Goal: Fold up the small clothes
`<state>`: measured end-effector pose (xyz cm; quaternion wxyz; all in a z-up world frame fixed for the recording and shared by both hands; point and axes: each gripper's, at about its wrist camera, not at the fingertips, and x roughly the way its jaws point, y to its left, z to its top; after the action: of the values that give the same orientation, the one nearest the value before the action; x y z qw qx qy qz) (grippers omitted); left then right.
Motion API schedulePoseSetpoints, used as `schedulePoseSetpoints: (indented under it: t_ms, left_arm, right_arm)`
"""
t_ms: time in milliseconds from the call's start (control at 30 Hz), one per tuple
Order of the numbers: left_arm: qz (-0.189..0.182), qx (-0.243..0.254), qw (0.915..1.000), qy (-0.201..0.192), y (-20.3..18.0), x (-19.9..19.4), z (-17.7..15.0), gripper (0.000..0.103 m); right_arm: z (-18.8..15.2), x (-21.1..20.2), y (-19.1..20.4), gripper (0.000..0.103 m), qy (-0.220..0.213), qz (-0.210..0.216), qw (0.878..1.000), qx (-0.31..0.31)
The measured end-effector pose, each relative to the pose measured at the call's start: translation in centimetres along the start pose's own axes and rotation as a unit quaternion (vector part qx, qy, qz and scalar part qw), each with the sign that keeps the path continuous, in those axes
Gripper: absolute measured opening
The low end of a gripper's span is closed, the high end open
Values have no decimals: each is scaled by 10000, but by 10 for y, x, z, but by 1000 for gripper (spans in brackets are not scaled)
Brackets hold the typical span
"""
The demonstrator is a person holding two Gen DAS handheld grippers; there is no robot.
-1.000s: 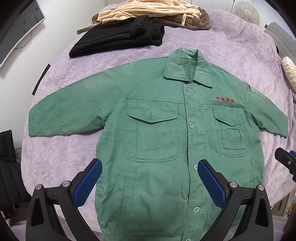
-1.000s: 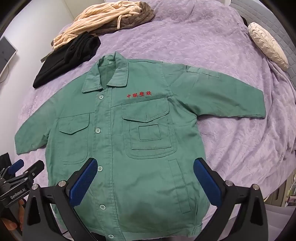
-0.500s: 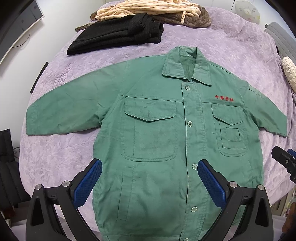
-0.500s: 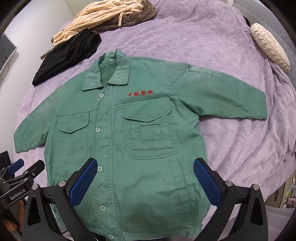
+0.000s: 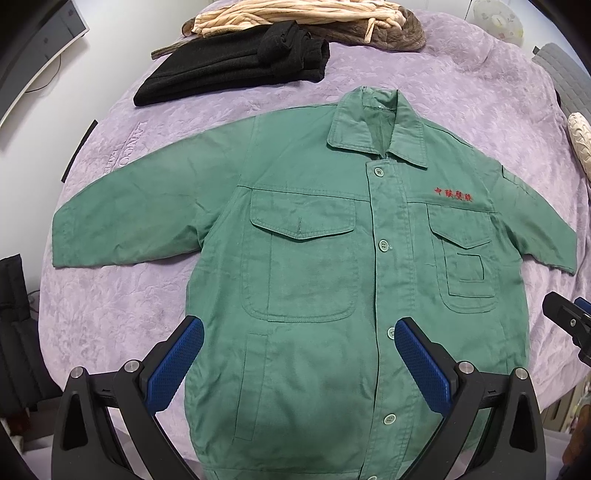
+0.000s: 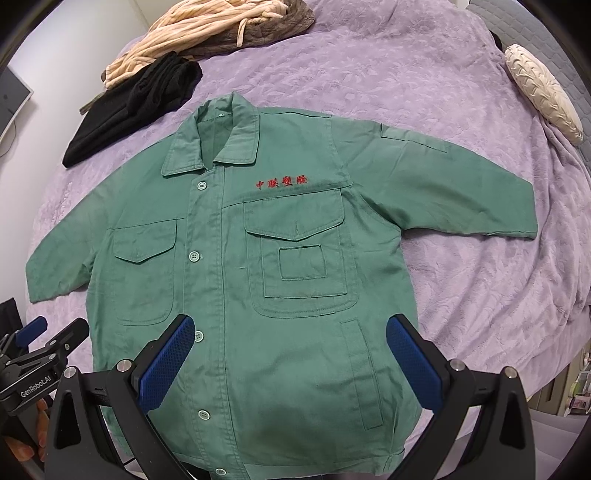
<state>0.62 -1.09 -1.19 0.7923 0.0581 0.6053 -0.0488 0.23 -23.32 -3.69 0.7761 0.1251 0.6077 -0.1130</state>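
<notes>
A small green button-up jacket (image 5: 317, 258) (image 6: 280, 266) lies flat and face up on a purple bedspread (image 5: 424, 74) (image 6: 388, 74), both sleeves spread out, collar at the far side, red embroidered characters on one chest. My left gripper (image 5: 299, 332) hovers open above the jacket's lower left front, blue pads wide apart, holding nothing. Over the lower right front my right gripper (image 6: 290, 328) is likewise open and empty. Each gripper's tip shows at the edge of the other's view, the right gripper (image 5: 569, 321) and the left gripper (image 6: 48, 347).
A folded black garment (image 5: 236, 62) (image 6: 136, 107) and a heap of beige and brown clothes (image 5: 306, 14) (image 6: 221, 26) lie at the far end of the bed. A cream textured cushion (image 6: 543, 92) rests at the right edge. A monitor (image 5: 37, 44) stands left.
Both grippers have drifted slightly forward and lower over the jacket, so it looms a little larger. Their jaws stay open and the jacket has not moved.
</notes>
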Motion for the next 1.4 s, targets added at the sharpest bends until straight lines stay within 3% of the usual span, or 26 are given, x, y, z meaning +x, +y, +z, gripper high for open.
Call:
schedulePoseSetpoints:
  t_ms: [1400]
  left_arm:
    - [29, -19, 9999, 104, -1, 6, 0, 103]
  right_arm:
    - [0, 6, -2, 103, 63, -4, 10000, 30]
